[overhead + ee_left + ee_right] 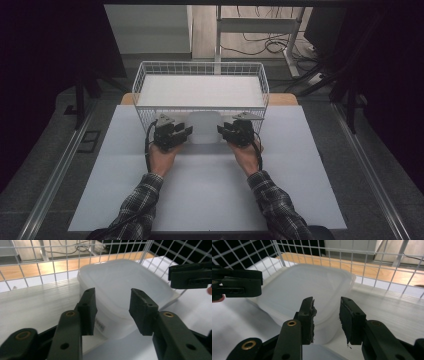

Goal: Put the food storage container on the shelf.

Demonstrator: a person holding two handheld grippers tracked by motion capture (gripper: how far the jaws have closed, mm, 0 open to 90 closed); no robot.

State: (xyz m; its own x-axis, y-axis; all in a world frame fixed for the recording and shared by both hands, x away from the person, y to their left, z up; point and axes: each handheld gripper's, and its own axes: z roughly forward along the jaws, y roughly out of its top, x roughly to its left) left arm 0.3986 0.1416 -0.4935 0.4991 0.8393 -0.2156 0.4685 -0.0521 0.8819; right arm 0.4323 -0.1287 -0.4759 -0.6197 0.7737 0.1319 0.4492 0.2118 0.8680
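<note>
A white sheet covered the counter (pixel 210 190), with a strip of bare wood showing at its far edge behind a white wire basket (pixel 201 70) that stood on the far half. The basket's floor looked white and flat. Beyond the counter lay a pale floor with dark cables trailing across it and the legs of a light metal frame; dark curtains closed in both sides, and grey carpet with metal rails ran along the counter's flanks.

A translucent plastic container (pixel 202 127) sat on the sheet just in front of the basket's near wall, between the two tools. In the left gripper view the container (pixel 125 287) lay close beyond the jaws, and a small printed label on its near side was too blurred to read. The left tool (pixel 181 133) had its jaws parted wide, gripping nothing, just left of the container. The right tool (pixel 224 131) was also parted, somewhat narrower, empty, at the container's right edge (pixel 312 287). Both forearms wore plaid sleeves (pixel 140 205).
</note>
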